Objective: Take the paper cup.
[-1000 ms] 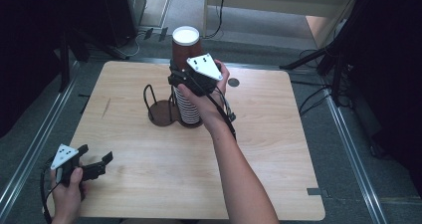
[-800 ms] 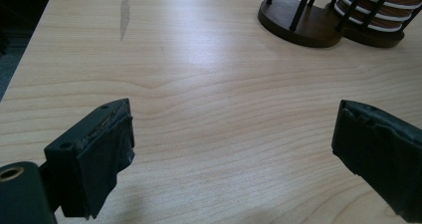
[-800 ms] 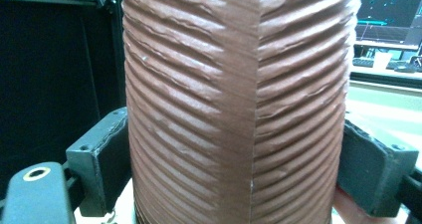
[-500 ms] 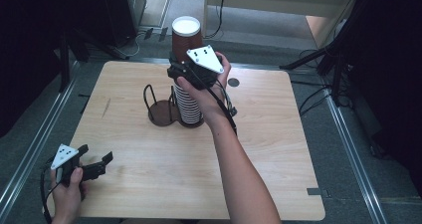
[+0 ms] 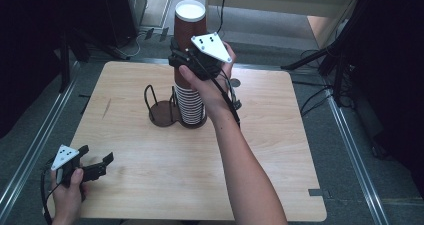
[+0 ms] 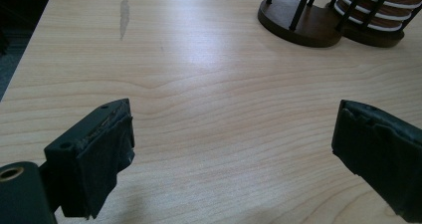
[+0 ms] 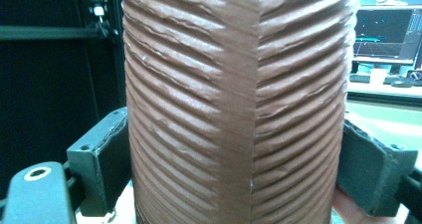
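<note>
Wooden table [image 5: 280,150] carries a two-ring dark cup holder [image 5: 161,111], one ring bare, the other packed with a stack of ribbed brown paper cups [image 5: 190,102]. Right gripper [image 5: 184,60] clamps the top cup [image 5: 190,27] above the stack; forearm hides the stack's right edge. Left gripper [image 5: 97,167] rests wide apart, nothing between, near table corner.

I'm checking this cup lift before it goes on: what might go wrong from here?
1. The right gripper clamps the top cup by its ribbed wall; too hard a squeeze may dent it.
2. The cup below may cling and rise along from the stack.
3. The holder stands unbraced, the left gripper open and far off, so a sideways tug may tip it.
</note>
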